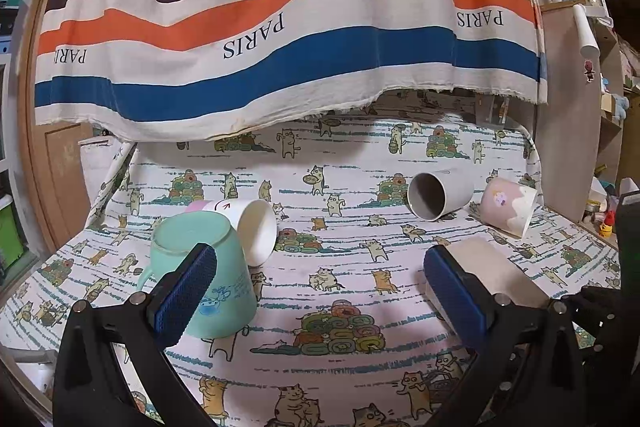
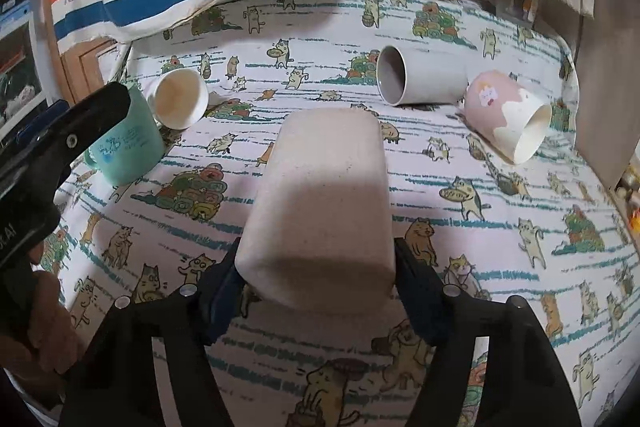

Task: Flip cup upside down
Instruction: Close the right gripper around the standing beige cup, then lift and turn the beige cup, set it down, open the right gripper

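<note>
Left gripper [image 1: 320, 287] agape, right gripper [image 2: 316, 291] seemingly clamped.

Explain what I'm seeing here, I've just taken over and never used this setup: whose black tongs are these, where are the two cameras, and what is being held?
No robot arm here: a person holds one pair of tongs in each hand, with a fisheye camera on each looking along its fingers.

Left camera: the left tongs are open, holding nothing. Beside its left finger stands a green mug, upside down.

Right camera: the right tongs are shut on a beige cup.

On the cat-print cloth, three more cups lie on their sides: a white cup next to the green mug, a grey cup farther back, and a pink and white cup beside it.
</note>
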A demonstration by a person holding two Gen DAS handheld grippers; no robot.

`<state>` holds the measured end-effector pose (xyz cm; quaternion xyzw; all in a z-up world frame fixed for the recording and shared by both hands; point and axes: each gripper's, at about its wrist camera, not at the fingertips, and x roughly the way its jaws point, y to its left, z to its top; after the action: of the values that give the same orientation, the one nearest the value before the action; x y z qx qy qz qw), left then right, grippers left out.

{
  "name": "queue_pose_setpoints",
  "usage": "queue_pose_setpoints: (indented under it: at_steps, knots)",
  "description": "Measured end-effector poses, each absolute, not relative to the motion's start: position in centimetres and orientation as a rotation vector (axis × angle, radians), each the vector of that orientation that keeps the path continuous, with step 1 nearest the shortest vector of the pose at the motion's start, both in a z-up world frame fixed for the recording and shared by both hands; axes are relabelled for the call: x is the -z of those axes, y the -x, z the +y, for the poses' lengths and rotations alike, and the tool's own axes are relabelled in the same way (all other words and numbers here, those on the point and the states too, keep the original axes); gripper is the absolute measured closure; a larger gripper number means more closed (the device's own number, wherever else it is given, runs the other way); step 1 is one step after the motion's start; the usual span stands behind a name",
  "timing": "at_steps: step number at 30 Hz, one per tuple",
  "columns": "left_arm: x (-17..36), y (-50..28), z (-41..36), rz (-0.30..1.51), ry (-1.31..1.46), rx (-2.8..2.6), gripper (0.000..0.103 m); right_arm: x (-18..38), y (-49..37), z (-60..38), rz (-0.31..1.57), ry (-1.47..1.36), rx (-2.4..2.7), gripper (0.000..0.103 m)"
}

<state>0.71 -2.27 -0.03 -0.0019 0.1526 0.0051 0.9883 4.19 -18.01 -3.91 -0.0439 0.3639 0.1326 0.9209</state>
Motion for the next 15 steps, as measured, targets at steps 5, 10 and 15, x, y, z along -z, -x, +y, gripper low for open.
queue_pose_setpoints:
  at_steps: [5,10,15]
  knots:
    - [-0.1,-0.6,-2.2,0.31,0.008,-0.015,0.0,3.1,-3.9,-18.0,0.736,0.119,-0.291,0.033]
    - [-0.2,-0.7,-2.1,0.309,0.007,-0.018,0.0,0.6,-3.1,-18.9,0.65,0.112,-0.263,0.034]
    - [-0.1,-1.0,-1.7,0.316,0.029,-0.03,0.0,-1.8,-2.9,-18.9,0.589,0.118,-0.254,0.035]
